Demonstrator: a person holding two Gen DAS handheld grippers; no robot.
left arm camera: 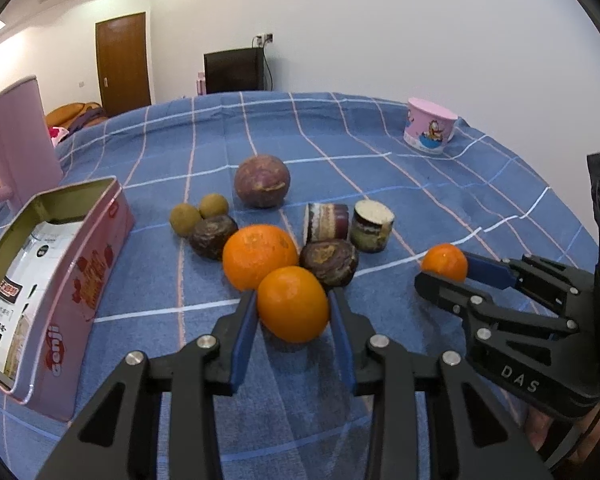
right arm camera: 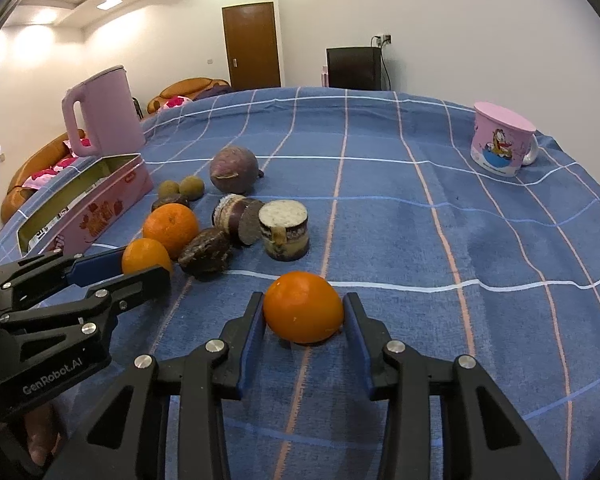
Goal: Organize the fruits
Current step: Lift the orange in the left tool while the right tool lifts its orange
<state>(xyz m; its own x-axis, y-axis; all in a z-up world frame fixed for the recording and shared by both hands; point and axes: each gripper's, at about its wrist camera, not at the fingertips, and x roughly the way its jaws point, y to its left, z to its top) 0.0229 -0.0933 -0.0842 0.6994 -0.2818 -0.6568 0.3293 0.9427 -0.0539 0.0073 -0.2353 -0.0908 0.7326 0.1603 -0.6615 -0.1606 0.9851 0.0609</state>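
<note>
Both grippers are down on the blue cloth [left arm camera: 380, 184], each w/ an orange between the pads. Left gripper [left arm camera: 294, 308] is closed onto the near orange [left arm camera: 293, 304], pads touching at 3 and 9 o'clock of the fruit; it sits just at 6 o'clock of the pile, touching a bigger orange [left arm camera: 260, 256]. Right gripper [right arm camera: 304, 312] pinches a lone orange [right arm camera: 303, 307], apart from the pile, at about 4 o'clock of it.

Handling, imo: light, round, firm but w/ a bit of give; peel is smooth so it could roll or squirt out if pinched off-centre. Best hold is across the widest part, as both seem to be. The tin [left arm camera: 60, 248] stands open at 9 o'clock of the pile, prob. the drop spot.
</note>
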